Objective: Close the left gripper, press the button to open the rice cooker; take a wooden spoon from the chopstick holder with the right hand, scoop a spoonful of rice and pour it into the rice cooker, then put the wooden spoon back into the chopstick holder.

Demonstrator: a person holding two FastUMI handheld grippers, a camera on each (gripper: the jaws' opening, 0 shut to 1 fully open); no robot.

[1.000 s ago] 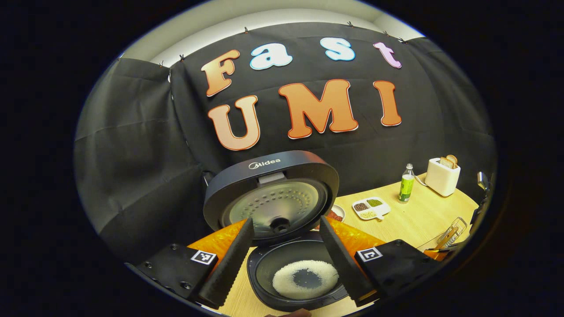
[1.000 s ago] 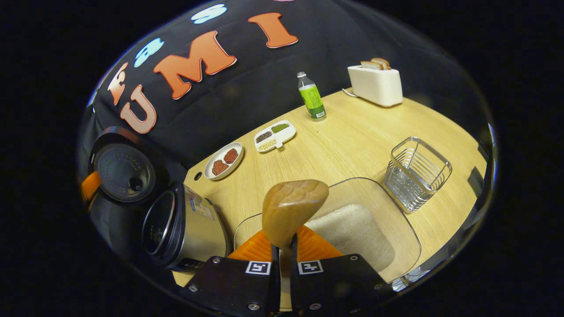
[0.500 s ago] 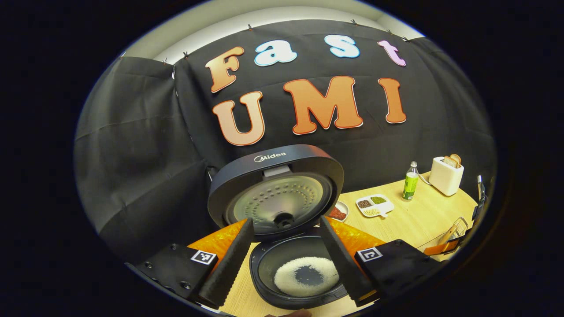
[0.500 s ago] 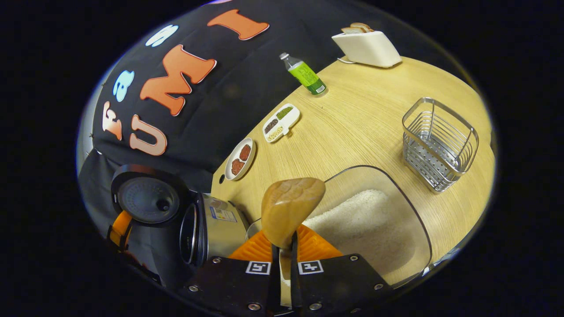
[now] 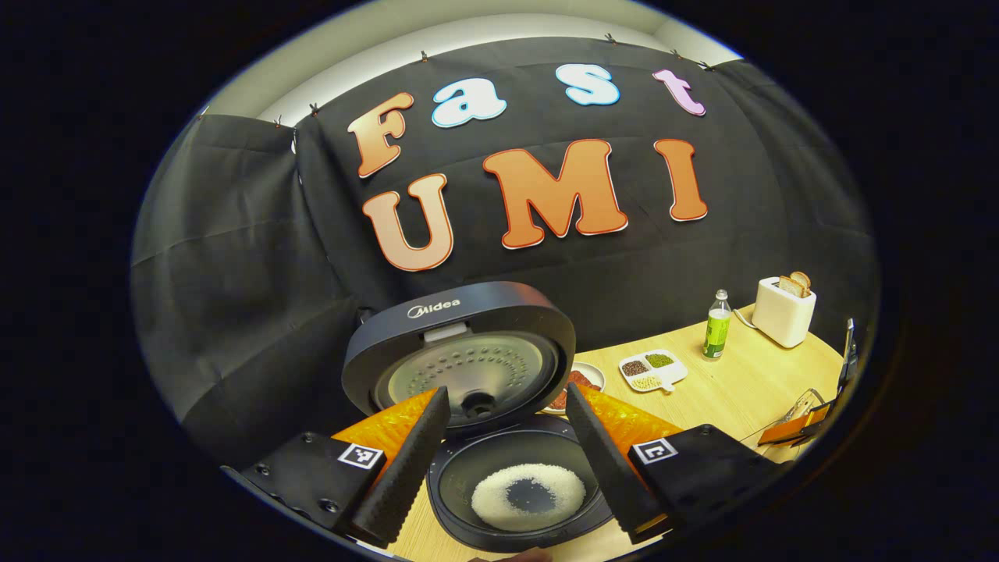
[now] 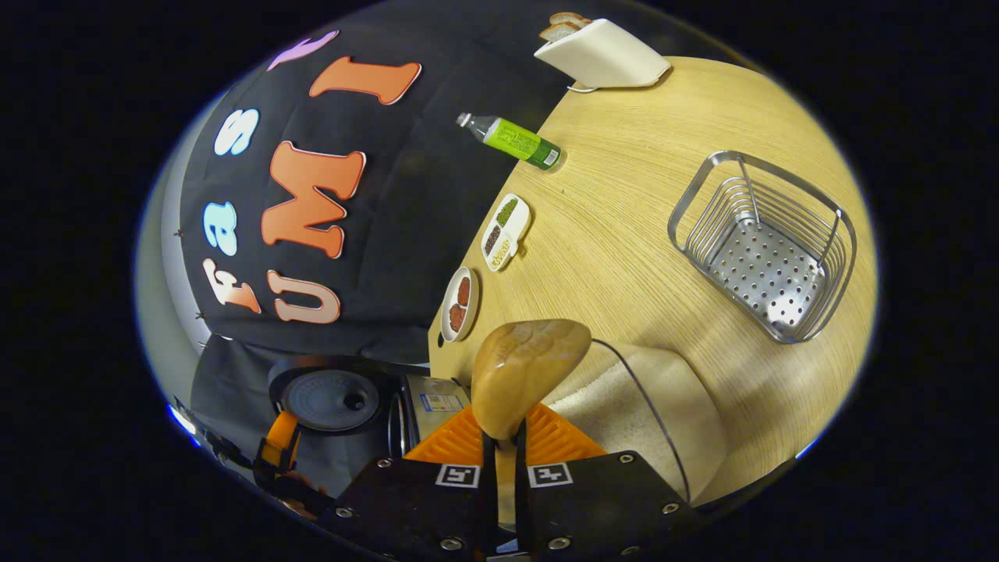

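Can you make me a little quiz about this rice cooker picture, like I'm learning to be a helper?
1. True or false: the rice cooker has its lid up.
2. What does the right gripper hold? A) green bottle B) wooden spoon C) toaster
3. Fill in: the metal chopstick holder on the table has ____ inside it.

Key: 1 true, and rice lies in a ring in the pot. 2 B, both fingers pinch its handle. 3 nothing.
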